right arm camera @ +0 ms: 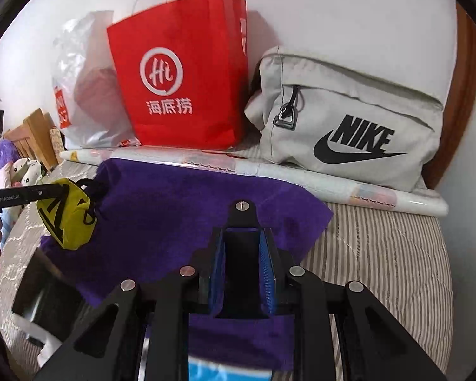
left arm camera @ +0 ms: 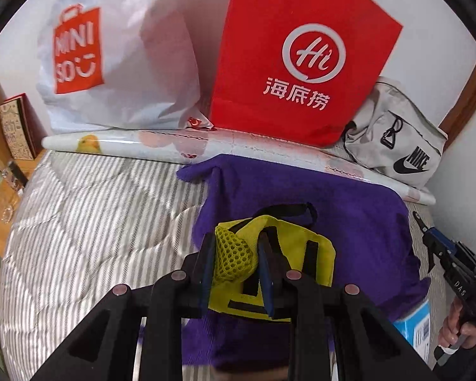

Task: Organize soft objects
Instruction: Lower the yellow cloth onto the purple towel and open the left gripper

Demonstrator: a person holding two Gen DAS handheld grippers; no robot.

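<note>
Black linkage arms fill the bottom of the left wrist view, and between them the left tongs point(left arm camera: 234, 263) are closed on a small yellow pouch point(left arm camera: 269, 266) with black straps and a mesh panel. The blue pads pinch the mesh end. In the right wrist view the pouch point(right arm camera: 68, 219) hangs at centre left, lifted just above a purple towel point(right arm camera: 181, 209) spread on the bed.

The right tongs point(right arm camera: 242, 273) show at the bottom centre of their own view, open and holding nothing, low over the near edge of the towel. In the left wrist view they point(left arm camera: 428, 247) sit at the right edge, beside the towel.

The step in hand looks like carrying the pouch to its place. The grip is on loose mesh only, so the pouch may swing or slip. A slow, level move would suit, with the pouch set down flat before the pads part. The free black strap loop could catch on the towel's pile.

Along the wall in the upper half of the frame stand a white Miniso plastic bag point(left arm camera: 117, 63), a red Haidilao paper bag point(left arm camera: 301, 57) and a grey Nike bag point(right arm camera: 349, 120). A rolled printed sheet point(left arm camera: 174, 146) lies in front of them, across the far edge of the striped quilt point(left arm camera: 95, 222), and blocks a straight push towards the bags. A blue and white box point(left arm camera: 417, 327) peeks from under the towel at lower right.
</note>
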